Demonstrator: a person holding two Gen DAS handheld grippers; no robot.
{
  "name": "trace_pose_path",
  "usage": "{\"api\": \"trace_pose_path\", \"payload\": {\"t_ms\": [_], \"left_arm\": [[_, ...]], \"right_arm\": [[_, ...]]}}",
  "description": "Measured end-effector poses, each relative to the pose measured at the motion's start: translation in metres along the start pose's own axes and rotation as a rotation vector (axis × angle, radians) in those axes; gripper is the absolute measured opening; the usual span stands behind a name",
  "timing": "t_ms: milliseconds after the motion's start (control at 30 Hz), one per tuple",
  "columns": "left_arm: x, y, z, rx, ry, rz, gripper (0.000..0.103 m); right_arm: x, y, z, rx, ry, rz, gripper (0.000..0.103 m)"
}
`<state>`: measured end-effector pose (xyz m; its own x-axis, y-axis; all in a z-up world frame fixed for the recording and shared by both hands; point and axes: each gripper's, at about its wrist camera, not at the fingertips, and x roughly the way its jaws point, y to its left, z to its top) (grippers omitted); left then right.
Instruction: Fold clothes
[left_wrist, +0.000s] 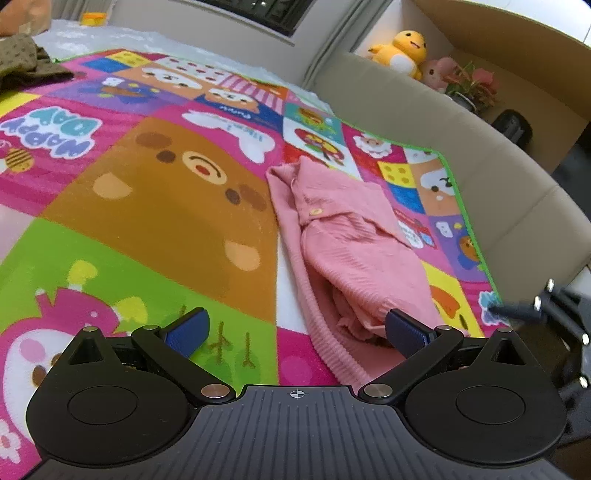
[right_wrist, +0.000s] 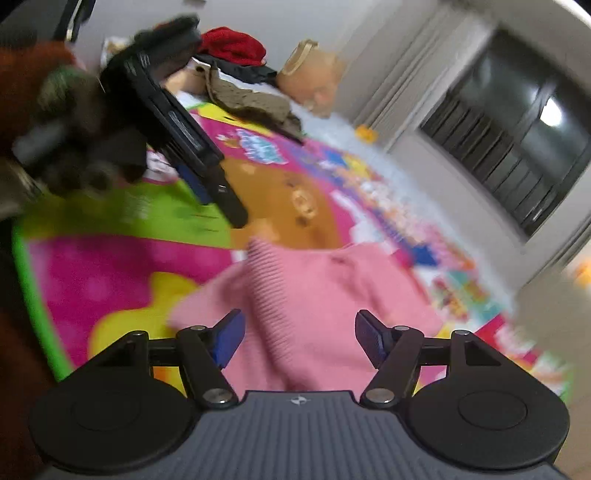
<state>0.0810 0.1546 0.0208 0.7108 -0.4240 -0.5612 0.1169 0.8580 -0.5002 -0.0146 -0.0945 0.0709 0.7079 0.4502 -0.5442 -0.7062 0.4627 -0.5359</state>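
My left claw (left_wrist: 295, 328) stood wide apart and held nothing, one pad over the green patch of the play mat (left_wrist: 155, 206) and the other just over the near hem of the pink cardigan (left_wrist: 343, 240). My right claw (right_wrist: 299, 338) was also apart and empty, hovering over the same cardigan (right_wrist: 325, 295), though that view was smeared and showed little detail. The cardigan lay near the mat's right edge, bunched into a loose long heap, its ribbed border running down the left side and a button showing near the collar end; it was gathered but not squared, which would suit a garment half folded as well as one only dropped there, so I could not judge the stage. To fold it well, I judged I should take two matching points of the ribbed edge, pinch only one layer, and keep both claws level so the knit stayed flat. More clothes (left_wrist: 22, 59) lay heaped at the mat's far left corner.
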Motion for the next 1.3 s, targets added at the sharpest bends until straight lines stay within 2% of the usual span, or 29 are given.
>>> {"api": "trace_pose_path", "payload": {"t_ms": [100,167,233,300,400,500,567,633,667,700,733,767,800,833,867,1000,1067,1100,1167,1233,1300], "left_arm": [[-0.003,-0.007,-0.001,0.000,-0.006,-0.043,0.103],[-0.006,-0.017,-0.004,0.046,-0.009,-0.068,0.103],[-0.010,-0.028,-0.008,0.113,-0.001,-0.075,0.103],[-0.013,-0.039,-0.014,0.184,0.014,-0.068,0.103],[-0.011,-0.043,-0.024,0.208,0.050,-0.073,0.103],[0.008,-0.039,-0.030,0.100,0.122,-0.205,0.101],[0.025,-0.040,-0.031,0.031,0.163,-0.306,0.095],[0.043,-0.047,-0.032,0.029,0.177,-0.342,0.083],[0.052,-0.051,-0.032,0.043,0.173,-0.332,0.080],[0.060,-0.054,-0.031,0.061,0.167,-0.317,0.070],[0.068,-0.056,-0.028,0.065,0.168,-0.304,0.056],[0.076,-0.057,-0.025,0.066,0.171,-0.291,0.047],[0.080,-0.058,-0.019,0.076,0.163,-0.282,0.031],[0.082,-0.059,-0.014,0.088,0.153,-0.273,0.020],[0.078,-0.058,-0.007,0.113,0.126,-0.247,0.018],[0.051,-0.045,0.018,0.208,0.031,-0.113,0.018],[0.037,-0.031,0.023,0.208,0.023,-0.066,0.018],[0.029,-0.022,0.025,0.203,0.015,-0.039,0.021],[0.018,-0.016,0.027,0.181,-0.002,-0.024,0.027],[0.008,-0.011,0.030,0.157,-0.019,-0.013,0.052],[0.001,-0.009,0.031,0.151,-0.027,-0.006,0.060]], "right_arm": [[0.031,0.009,0.001,0.006,-0.004,0.017,0.067],[0.058,0.014,0.000,0.026,0.014,0.027,0.066],[0.081,0.010,-0.004,0.091,0.039,0.045,0.045],[0.088,-0.019,-0.007,0.290,0.044,0.117,0.031],[0.072,-0.056,-0.010,0.461,-0.008,0.151,0.020],[0.054,-0.077,-0.010,0.506,-0.046,0.144,0.016],[0.049,-0.087,-0.009,0.524,-0.057,0.144,0.014],[0.049,-0.095,-0.009,0.539,-0.058,0.147,0.012],[0.049,-0.098,-0.011,0.539,-0.056,0.140,0.011],[0.052,-0.100,-0.011,0.541,-0.052,0.134,0.011],[0.051,-0.103,-0.012,0.551,-0.049,0.132,0.011],[0.050,-0.101,-0.012,0.539,-0.049,0.132,0.011],[0.048,-0.099,-0.012,0.527,-0.050,0.133,0.011],[0.047,-0.097,-0.012,0.515,-0.051,0.133,0.011],[0.046,-0.095,-0.012,0.502,-0.051,0.134,0.011],[0.040,-0.087,-0.012,0.453,-0.053,0.136,0.011],[0.048,-0.059,-0.015,0.347,-0.001,0.182,0.011],[0.052,-0.046,-0.017,0.294,0.024,0.205,0.011],[0.058,-0.013,-0.024,0.131,0.059,0.191,0.012],[0.056,0.004,-0.028,0.015,0.067,0.176,0.019],[0.048,0.009,-0.029,-0.052,0.063,0.177,0.030]]}}
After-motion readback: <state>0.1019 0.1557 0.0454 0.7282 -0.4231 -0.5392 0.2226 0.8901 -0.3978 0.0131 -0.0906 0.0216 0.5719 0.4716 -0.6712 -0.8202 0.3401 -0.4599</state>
